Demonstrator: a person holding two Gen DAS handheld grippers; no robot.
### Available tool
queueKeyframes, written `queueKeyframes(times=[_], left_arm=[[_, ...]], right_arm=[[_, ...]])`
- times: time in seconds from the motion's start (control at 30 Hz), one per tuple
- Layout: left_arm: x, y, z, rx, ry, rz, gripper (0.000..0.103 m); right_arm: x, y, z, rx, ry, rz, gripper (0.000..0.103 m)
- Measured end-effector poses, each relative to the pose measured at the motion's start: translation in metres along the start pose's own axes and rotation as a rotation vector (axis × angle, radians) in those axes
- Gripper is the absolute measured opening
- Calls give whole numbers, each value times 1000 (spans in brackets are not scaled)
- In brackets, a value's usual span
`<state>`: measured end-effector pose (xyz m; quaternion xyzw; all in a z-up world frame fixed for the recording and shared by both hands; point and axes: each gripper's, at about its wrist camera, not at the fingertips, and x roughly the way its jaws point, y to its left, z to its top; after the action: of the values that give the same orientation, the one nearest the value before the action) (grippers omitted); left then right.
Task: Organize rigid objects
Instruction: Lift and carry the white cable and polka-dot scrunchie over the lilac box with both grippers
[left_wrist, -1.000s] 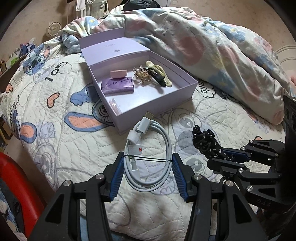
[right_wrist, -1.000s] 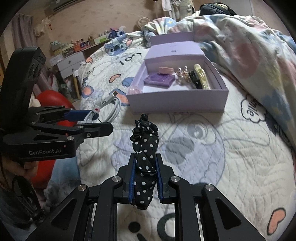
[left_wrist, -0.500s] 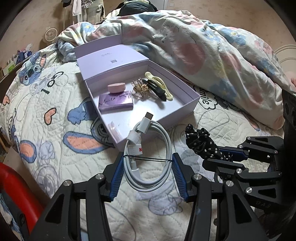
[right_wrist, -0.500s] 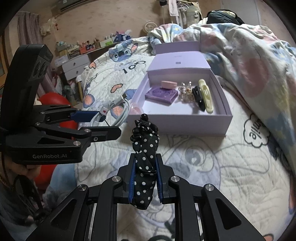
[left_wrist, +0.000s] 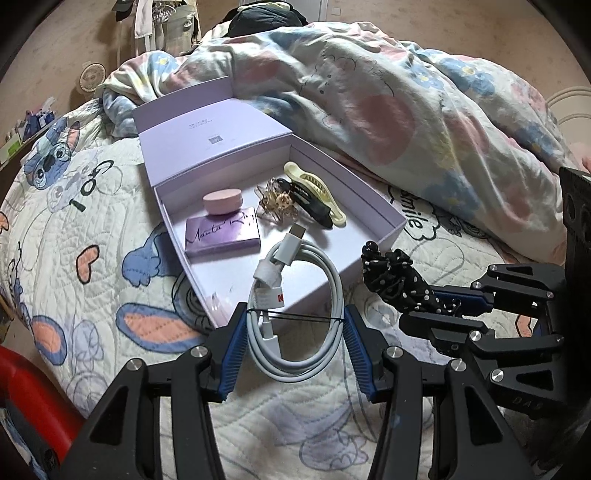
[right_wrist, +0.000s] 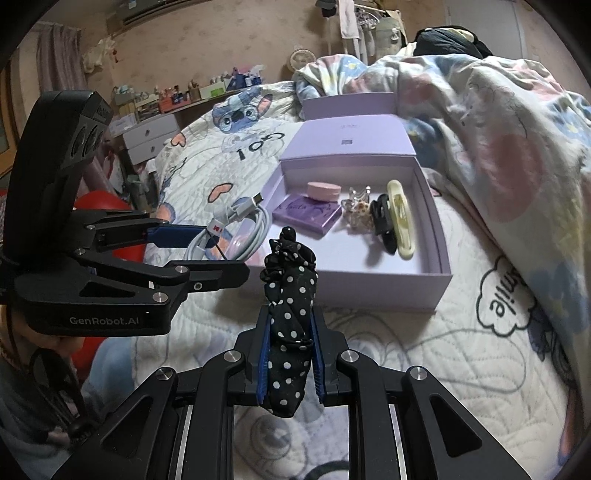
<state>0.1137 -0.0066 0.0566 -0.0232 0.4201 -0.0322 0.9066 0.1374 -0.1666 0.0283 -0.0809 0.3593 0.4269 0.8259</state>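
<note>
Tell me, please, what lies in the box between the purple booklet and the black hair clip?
A gold and clear claw clip lies between the purple booklet and the black hair clip; both wrist views show it.

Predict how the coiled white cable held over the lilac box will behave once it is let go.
The coiled white cable probably stays looped, since a white strap binds it. It looks light yet springy: the left hand-held gripper squeezes it into an oval. It should drop flat into the lilac box, not roll.

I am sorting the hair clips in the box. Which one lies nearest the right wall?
The cream hair clip; the black clip and the gold claw clip lie further left.
</note>
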Motion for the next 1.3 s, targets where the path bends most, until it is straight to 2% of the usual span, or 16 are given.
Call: queueKeyframes(times=[0.8,1.3], left_arm=[[23,20,63,16,-66,25,50],[35,47,105,22,-98,74,50]], right_arm=[[15,-34,58,-87,-75,1,19],[26,-52,99,-113,-117,15,19]])
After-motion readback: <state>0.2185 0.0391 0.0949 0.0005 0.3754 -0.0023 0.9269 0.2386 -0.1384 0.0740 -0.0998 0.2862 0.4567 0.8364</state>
